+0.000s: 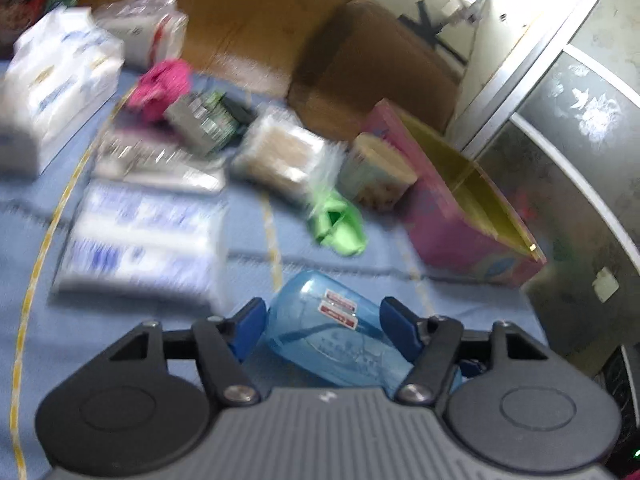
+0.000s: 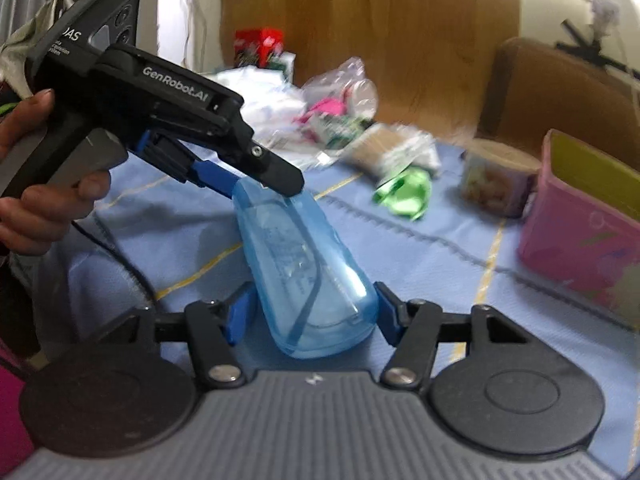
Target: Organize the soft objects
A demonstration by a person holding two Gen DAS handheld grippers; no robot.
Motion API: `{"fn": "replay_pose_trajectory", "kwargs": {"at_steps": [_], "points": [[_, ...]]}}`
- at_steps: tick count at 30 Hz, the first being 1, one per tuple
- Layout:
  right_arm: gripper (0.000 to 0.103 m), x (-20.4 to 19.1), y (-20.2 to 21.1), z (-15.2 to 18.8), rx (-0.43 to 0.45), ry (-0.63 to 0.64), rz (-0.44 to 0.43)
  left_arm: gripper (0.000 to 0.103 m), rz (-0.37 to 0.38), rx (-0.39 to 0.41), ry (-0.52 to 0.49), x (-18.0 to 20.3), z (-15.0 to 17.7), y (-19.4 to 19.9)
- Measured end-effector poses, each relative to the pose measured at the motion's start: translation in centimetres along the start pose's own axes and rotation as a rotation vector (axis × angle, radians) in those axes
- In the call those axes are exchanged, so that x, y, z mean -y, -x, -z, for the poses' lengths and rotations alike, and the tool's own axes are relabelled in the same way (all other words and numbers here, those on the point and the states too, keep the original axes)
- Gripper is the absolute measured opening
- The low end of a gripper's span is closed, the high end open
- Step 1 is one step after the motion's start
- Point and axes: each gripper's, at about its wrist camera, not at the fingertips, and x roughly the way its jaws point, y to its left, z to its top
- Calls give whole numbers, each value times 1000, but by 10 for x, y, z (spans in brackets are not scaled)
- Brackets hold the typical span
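**Blue case held between both grippers over the bedcover**

We found the translucent blue plastic case (image 2: 296,256) – long, rounded, wider at one end – held up off the pale blue quilted cover (image 2: 420,256) with yellow stitched lines. The left gripper (image 2: 280,188), held by a person's hand (image 2: 36,200), had the narrow end: from the right wrist view, its black finger lay over the top of that end and a blue one sat behind it. In its own view, the blue pads stood half apart against either flank of the case, so we read it as clamped on.

The right gripper (image 2: 316,312) met the wide end. Its jaws were partly spread, and the pads sat close against both sides of the case with no clear gap, so it too appeared to grip.

Beyond the case, the soft things lay scattered on the cover. A crumpled bright green cloth (image 1: 340,228) lay near the middle. Just past it was a clear bag of beige material (image 1: 280,156), and farther back a magenta cloth (image 1: 160,84). White-and-blue packs of tissues (image 1: 140,236) lay to the left in the left wrist view – all of them blurred.

On the right stood an open pink box with a yellow-green inside (image 1: 448,232), with a small round pastel tub (image 1: 380,172) just beside it. A brown wooden board (image 2: 380,40) rose behind everything.
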Motion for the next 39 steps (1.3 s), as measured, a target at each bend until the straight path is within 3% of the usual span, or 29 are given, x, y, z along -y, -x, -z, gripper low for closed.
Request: {"fn": "replay_pose_trajectory", "kwargs": {"at_steps": [5, 12, 18, 22, 25, 32, 39], "points": [[64, 33, 13, -24, 97, 100, 129, 64, 45, 84, -96, 45, -44, -13], [64, 114, 12, -50, 125, 202, 347, 62, 129, 155, -217, 122, -98, -65], [64, 187, 5, -53, 82, 152, 517, 57, 143, 109, -236, 163, -108, -129], [80, 217, -7, -48, 30, 73, 648, 60, 106, 67, -262, 169, -93, -148], [80, 218, 3, -42, 69, 33, 627, 66, 88, 83, -307, 165, -82, -136], [82, 177, 28, -42, 227, 3, 607, 70, 104, 155, -317, 138, -58, -74], [84, 123, 15, -53, 271, -26, 426, 70, 40, 216, -289, 87, -27, -10]]}}
